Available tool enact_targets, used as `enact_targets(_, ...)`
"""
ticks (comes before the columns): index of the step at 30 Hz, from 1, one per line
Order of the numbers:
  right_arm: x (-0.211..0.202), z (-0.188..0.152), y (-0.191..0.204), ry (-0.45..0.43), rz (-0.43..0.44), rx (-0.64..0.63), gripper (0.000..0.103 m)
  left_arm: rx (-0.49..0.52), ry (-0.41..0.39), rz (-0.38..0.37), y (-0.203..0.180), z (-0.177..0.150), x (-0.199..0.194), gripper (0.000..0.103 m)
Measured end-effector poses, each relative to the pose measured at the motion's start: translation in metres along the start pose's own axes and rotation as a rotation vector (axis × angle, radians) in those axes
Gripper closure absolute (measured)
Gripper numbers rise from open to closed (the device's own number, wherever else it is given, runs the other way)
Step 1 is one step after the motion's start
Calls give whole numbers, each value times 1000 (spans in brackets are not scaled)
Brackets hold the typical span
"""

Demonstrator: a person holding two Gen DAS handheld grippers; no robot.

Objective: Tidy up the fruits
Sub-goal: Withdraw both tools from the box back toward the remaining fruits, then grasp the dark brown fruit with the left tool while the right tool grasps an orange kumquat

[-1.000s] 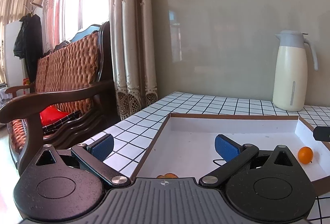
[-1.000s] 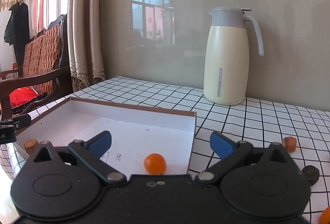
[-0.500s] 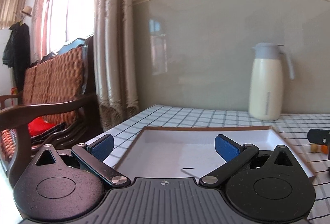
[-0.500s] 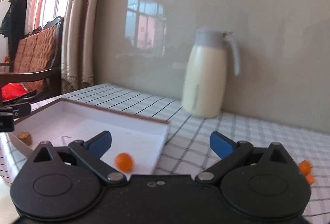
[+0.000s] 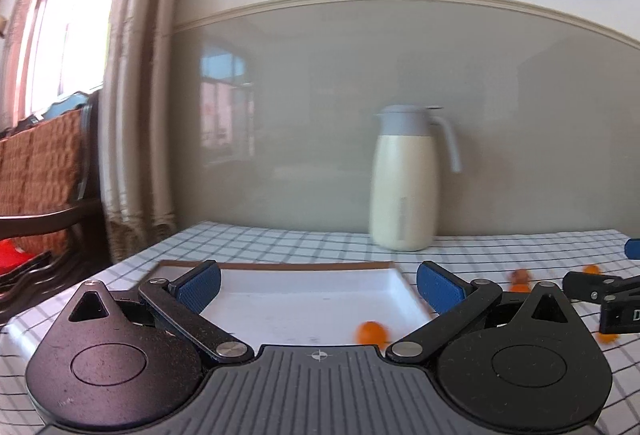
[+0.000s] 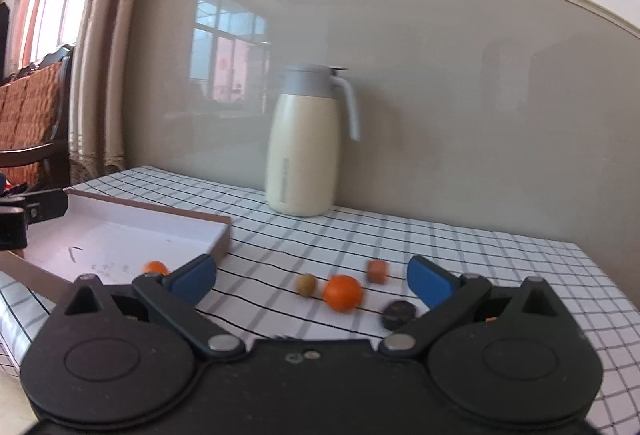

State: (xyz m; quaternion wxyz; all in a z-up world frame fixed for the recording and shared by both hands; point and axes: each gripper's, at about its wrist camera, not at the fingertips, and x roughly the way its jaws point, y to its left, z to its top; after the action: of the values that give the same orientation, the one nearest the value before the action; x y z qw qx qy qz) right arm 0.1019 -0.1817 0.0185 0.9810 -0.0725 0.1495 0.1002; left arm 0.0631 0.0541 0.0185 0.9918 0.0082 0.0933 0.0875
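While spread wide, right gripper fingers flanking orange.

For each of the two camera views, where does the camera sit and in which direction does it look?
Left wrist: sits on the left gripper, faces the white tray and wall; its own open fingers show, the right gripper at the right edge.
Right wrist: sits on the right gripper, faces loose fruit, including an orange, on the checked tablecloth; open fingers show.
Shared: tray, cream jug, small orange in tray.

Orange fruit; white tray, brown rim; black-on-white checked tablecloth; cream jug.
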Motion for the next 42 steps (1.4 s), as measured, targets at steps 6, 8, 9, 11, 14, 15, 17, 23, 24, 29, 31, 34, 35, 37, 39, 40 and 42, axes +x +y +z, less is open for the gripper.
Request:
enact_targets(6,-8,-11,-33,28,-69,26,8,31,3,-57,-31,-6,-2,0)
enact_targets(8,-10,-15,-43,38,-88,33,8,35,14,-73,-42,-7,1,0)
enact_targets(9,-10,-18,-47,45,-95,35,8,38,16,-81,-47,-8,1,0)
enact_targets(11,-10,-23,-55,62,-105,40,9,50,22,-97,-59,-11,1,0)
enact_targets(14,-9,-30,-64,96,-98,46,16,63,34,-128,-76,-13,3,0)
enact_targets(15,-8,-33,-66,106,-96,47,19,66,34,-138,-82,-15,3,0)
enact_targets(17,-8,-36,-68,121,-97,45,21,78,45,-157,-94,-18,5,0)
enact_targets(23,-6,-46,-76,151,-99,37,27,88,79,-206,-121,-25,10,0)
enact_targets(24,-4,-48,-77,161,-98,35,29,90,85,-213,-124,-26,11,0)
enact_targets(29,5,-57,-84,192,-90,46,34,108,108,-234,-138,-32,20,0)
enact_targets(31,8,-59,-84,199,-85,49,35,115,125,-237,-141,-34,24,0)
enact_targets(34,12,-62,-84,205,-77,51,37,117,145,-245,-145,-38,28,0)
enact_targets(35,15,-64,-84,212,-75,53,37,119,156,-249,-147,-39,31,0)
enact_targets(37,18,-65,-84,220,-69,53,40,124,163,-254,-150,-41,34,0)
enact_targets(39,21,-66,-84,218,-66,55,41,128,166,-259,-152,-42,35,0)
enact_targets(40,23,-68,-84,222,-66,56,41,129,171,-259,-152,-42,36,1)
enact_targets(42,26,-69,-85,225,-63,61,41,125,187,-264,-152,-44,40,9)
